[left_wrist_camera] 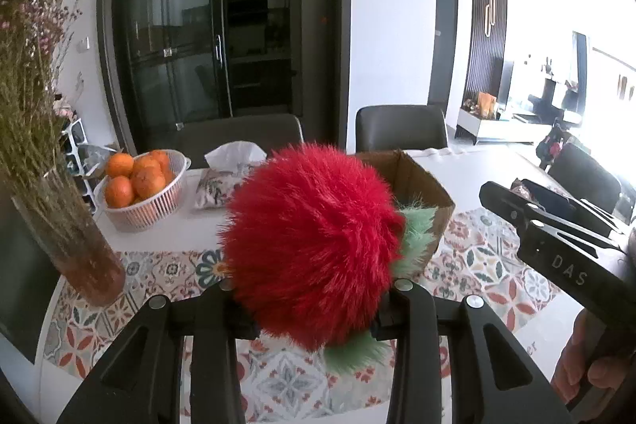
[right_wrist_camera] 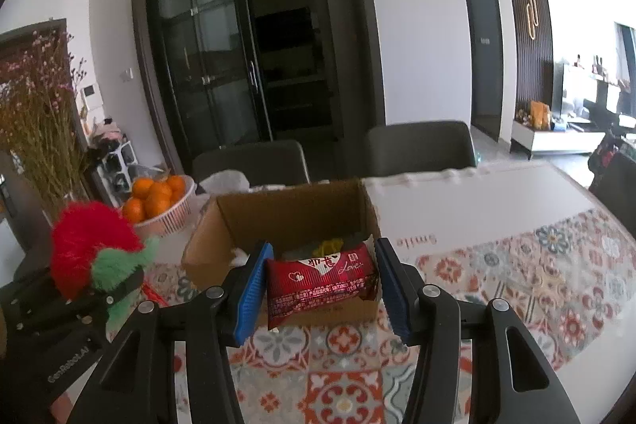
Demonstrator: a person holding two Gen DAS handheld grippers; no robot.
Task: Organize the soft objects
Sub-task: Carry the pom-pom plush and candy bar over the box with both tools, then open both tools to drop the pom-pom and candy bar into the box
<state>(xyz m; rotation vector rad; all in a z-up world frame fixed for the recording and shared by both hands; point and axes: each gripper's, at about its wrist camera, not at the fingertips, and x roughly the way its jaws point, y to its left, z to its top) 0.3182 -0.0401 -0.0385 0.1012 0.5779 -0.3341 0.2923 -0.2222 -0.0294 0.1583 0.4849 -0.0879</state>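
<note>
Our left gripper (left_wrist_camera: 314, 308) clamps the red and green pompom (left_wrist_camera: 314, 237) at six o'clock of the cardboard box (right_wrist_camera: 278, 221); our right gripper (right_wrist_camera: 320, 289) grasps the red packet (right_wrist_camera: 318, 285) before it.

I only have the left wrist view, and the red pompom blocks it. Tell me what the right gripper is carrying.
Observer: The right gripper is shut on a red packet, between its blue pads.
Operator: Report what's in the box.
Observer: The box is open; something yellow lies at the bottom, half hidden behind the packet.
Operator: Say where the packet sits.
Observer: Lifted off the table, in front of the box's near wall, not inside yet.
</note>
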